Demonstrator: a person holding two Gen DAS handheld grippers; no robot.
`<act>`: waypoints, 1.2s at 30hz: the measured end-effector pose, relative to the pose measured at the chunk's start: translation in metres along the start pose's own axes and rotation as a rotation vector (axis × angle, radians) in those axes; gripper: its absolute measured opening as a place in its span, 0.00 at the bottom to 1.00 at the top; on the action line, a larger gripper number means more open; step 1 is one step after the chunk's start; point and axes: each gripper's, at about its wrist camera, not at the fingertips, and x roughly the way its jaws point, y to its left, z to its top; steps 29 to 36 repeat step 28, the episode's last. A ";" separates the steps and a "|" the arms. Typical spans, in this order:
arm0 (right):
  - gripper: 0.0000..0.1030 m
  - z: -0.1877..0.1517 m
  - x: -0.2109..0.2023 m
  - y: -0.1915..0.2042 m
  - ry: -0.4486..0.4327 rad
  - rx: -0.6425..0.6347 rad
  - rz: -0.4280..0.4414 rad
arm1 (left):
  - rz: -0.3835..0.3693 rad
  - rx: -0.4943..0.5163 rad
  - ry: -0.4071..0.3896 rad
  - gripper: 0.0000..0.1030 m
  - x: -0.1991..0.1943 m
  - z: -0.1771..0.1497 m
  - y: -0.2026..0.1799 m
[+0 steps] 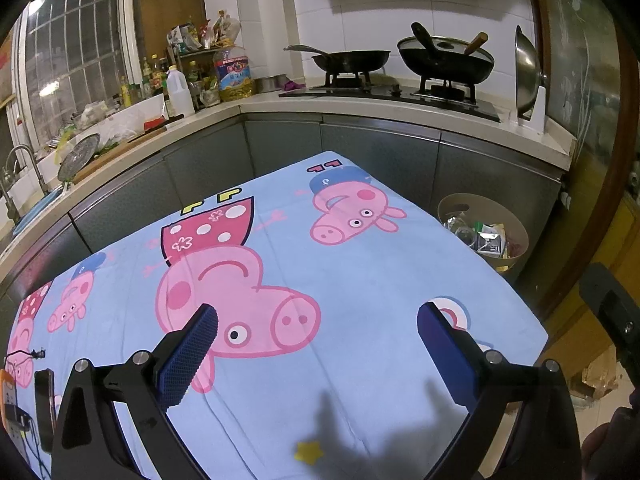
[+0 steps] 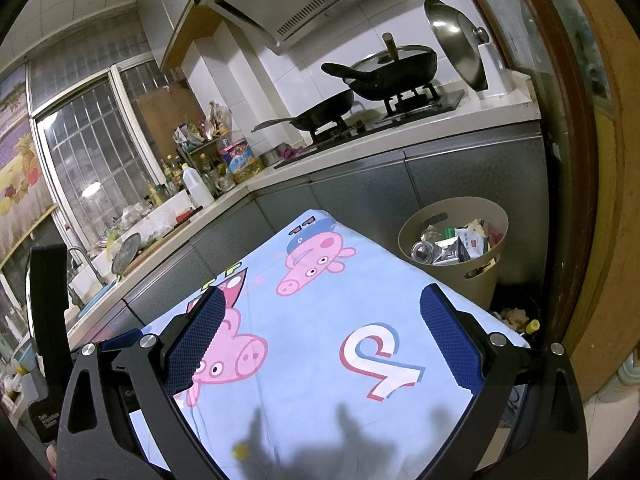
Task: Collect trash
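Note:
A beige trash bin (image 1: 516, 232) holding wrappers and clear plastic stands on the floor past the table's far right corner; it also shows in the right wrist view (image 2: 480, 272). My left gripper (image 1: 318, 314) is open and empty above the table, which is covered with a blue Peppa Pig cloth (image 1: 360, 272). My right gripper (image 2: 322, 300) is open and empty above the same cloth (image 2: 320, 320). No loose trash shows on the cloth.
A grey kitchen counter (image 1: 360, 108) wraps round behind the table, with a stove, two woks (image 1: 444, 60), bottles and a sink at left. A phone (image 1: 44, 404) and cables lie at the table's left edge. A wooden door frame (image 2: 592, 160) stands at right.

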 end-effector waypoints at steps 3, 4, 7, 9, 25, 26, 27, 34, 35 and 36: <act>0.94 0.003 0.003 0.000 0.003 0.001 0.001 | 0.001 0.000 0.000 0.96 0.000 0.000 0.000; 0.94 0.002 0.002 0.000 0.004 0.001 0.000 | 0.000 0.000 0.000 0.96 0.000 -0.001 0.000; 0.94 0.003 0.002 0.000 0.004 0.001 0.000 | -0.001 -0.001 0.002 0.96 0.000 0.000 -0.001; 0.94 0.001 0.000 0.001 0.004 0.000 0.000 | -0.005 0.001 0.005 0.96 0.001 -0.001 -0.001; 0.94 0.004 0.001 0.001 0.008 0.003 -0.001 | -0.067 -0.011 0.057 0.96 0.011 -0.003 0.003; 0.94 0.004 0.001 0.002 0.008 0.002 -0.001 | -0.066 -0.013 0.059 0.96 0.011 -0.003 0.004; 0.94 0.003 0.001 0.002 0.009 0.002 -0.001 | -0.065 -0.014 0.061 0.96 0.012 -0.002 0.005; 0.94 0.002 0.003 0.002 0.009 0.002 -0.001 | -0.066 -0.015 0.062 0.96 0.012 -0.003 0.005; 0.94 0.002 0.003 0.002 0.009 0.002 -0.001 | -0.066 -0.015 0.062 0.96 0.012 -0.003 0.005; 0.94 0.002 0.003 0.002 0.009 0.002 -0.001 | -0.066 -0.015 0.062 0.96 0.012 -0.003 0.005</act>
